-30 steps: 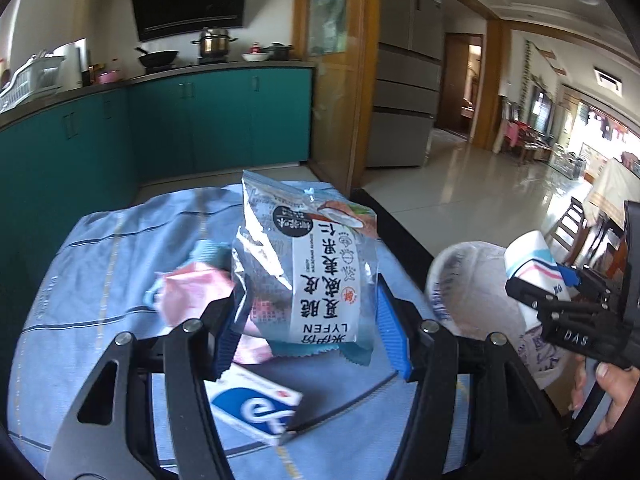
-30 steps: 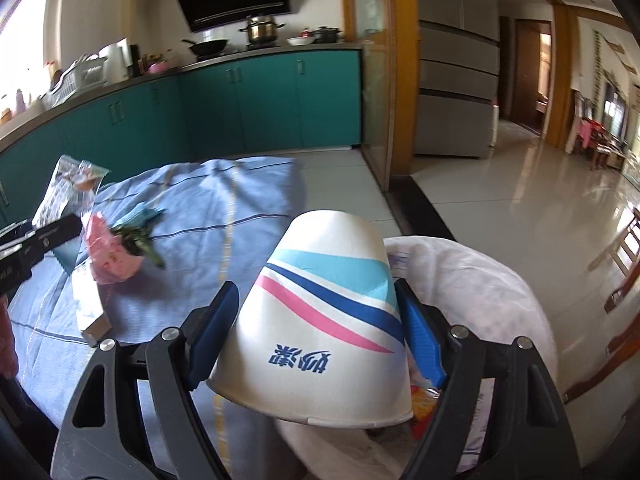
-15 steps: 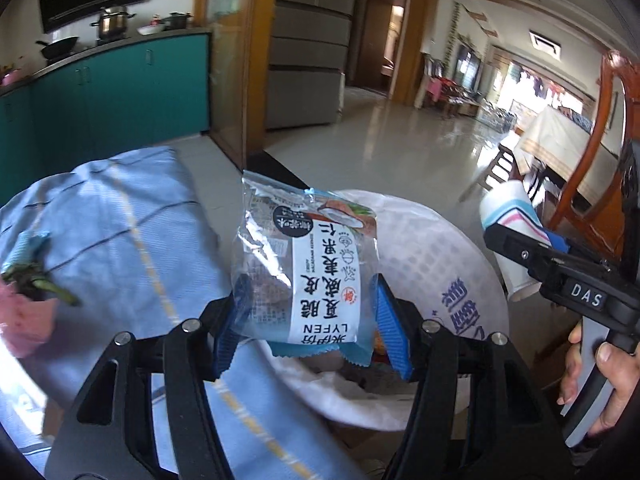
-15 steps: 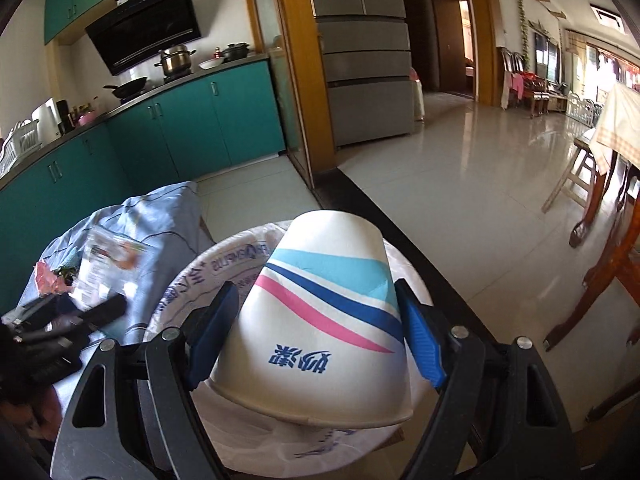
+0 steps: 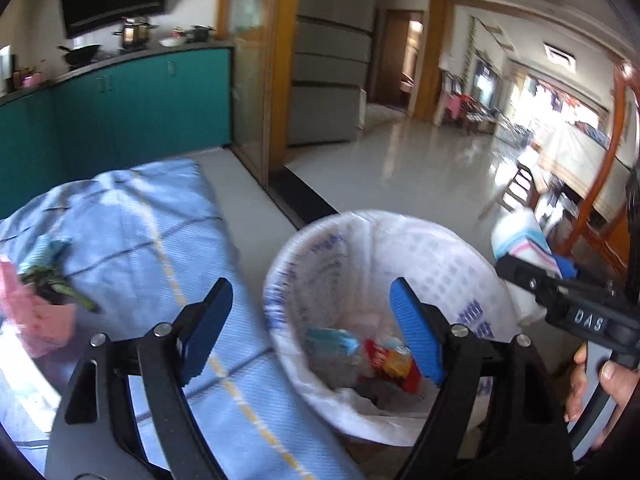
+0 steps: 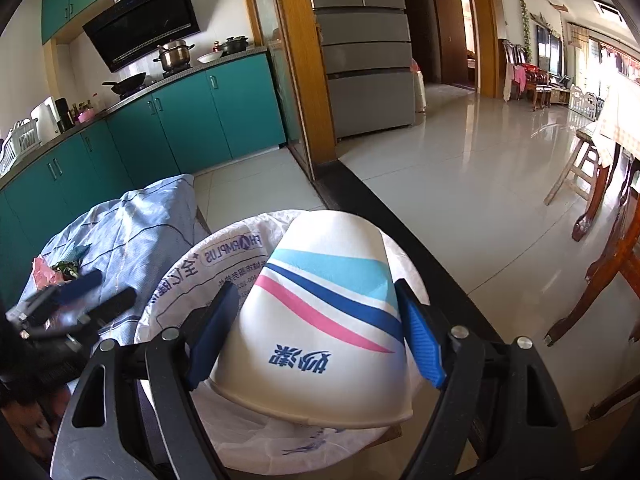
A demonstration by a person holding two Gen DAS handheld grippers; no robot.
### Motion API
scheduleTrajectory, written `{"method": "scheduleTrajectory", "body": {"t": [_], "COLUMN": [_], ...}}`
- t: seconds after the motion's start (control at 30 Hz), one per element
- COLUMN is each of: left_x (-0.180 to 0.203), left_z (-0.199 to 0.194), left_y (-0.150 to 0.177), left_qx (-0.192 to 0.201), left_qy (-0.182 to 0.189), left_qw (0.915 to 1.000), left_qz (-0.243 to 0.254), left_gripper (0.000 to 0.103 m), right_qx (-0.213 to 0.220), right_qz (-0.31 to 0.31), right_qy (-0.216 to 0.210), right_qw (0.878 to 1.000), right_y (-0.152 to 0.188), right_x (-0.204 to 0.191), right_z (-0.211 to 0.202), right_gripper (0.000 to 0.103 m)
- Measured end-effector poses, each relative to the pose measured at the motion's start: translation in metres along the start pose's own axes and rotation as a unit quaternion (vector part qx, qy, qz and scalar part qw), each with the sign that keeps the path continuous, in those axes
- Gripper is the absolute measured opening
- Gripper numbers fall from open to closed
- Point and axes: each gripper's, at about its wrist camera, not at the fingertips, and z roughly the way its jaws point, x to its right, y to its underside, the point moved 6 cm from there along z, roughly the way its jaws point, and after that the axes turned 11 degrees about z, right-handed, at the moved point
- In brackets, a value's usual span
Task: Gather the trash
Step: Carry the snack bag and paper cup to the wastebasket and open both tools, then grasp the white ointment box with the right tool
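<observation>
My left gripper [image 5: 312,332] is open and empty, over the near rim of the trash bin [image 5: 472,264], which is lined with a white printed bag. The snack packet [image 5: 332,344] lies inside the bin among red and yellow wrappers [image 5: 390,362]. My right gripper [image 6: 316,340] is shut on a white paper cup [image 6: 320,320] with blue and pink stripes, held upside down above the bin [image 6: 192,276]. The right gripper with the cup also shows in the left wrist view [image 5: 532,256], at the bin's right side.
The table under a blue checked cloth [image 5: 140,216] lies left of the bin, with a pink wrapper [image 5: 36,320] and green scraps [image 5: 52,280] on it. Teal kitchen cabinets [image 6: 180,120] stand behind. A wooden table and stool [image 6: 592,184] stand at the right.
My left gripper has opened and the snack packet has dropped into the bin. The right gripper still holds the cup above the bin.
</observation>
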Motion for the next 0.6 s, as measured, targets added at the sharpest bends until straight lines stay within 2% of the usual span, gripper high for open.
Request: {"method": "scheduleTrajectory", "body": {"t": [0.1, 0.13, 0.2, 0.27, 0.37, 0.4, 0.47, 0.6], "left_x": [-0.041, -0.056, -0.087, -0.117, -0.168, -0.18, -0.211, -0.259], "left_z": [-0.023, -0.029, -0.047, -0.062, -0.088, -0.094, -0.111, -0.142], "left_y": [-0.002, -0.004, -0.003, 0.0, 0.011, 0.013, 0.024, 0.047], "left_qx": [0.022, 0.027, 0.034, 0.035, 0.031, 0.029, 0.022, 0.013], "left_qy": [-0.059, -0.076, -0.114, -0.14, -0.197, -0.21, -0.241, -0.276], "left_qw": [0.9975, 0.9959, 0.9907, 0.9855, 0.9713, 0.9673, 0.9571, 0.9408], "left_qz": [-0.031, -0.042, -0.066, -0.089, -0.13, -0.138, -0.16, -0.196], "left_gripper": [0.082, 0.082, 0.083, 0.084, 0.084, 0.085, 0.086, 0.089], "right_qx": [-0.005, -0.005, -0.002, 0.001, -0.01, -0.023, -0.04, -0.078], "right_qz": [-0.012, -0.014, -0.019, -0.023, -0.035, -0.051, -0.084, -0.169], "right_qy": [0.002, 0.005, 0.014, 0.009, -0.038, -0.07, -0.105, -0.167], "right_qw": [1.0, 1.0, 1.0, 1.0, 0.999, 0.996, 0.99, 0.968], "right_y": [0.001, 0.001, 0.0, -0.001, 0.002, 0.008, 0.02, 0.058], "right_x": [-0.012, -0.014, -0.02, -0.032, -0.064, -0.086, -0.119, -0.203], "right_z": [0.005, 0.006, 0.009, 0.009, 0.012, 0.014, 0.015, 0.02], "right_gripper": [0.079, 0.083, 0.088, 0.089, 0.089, 0.089, 0.089, 0.089]}}
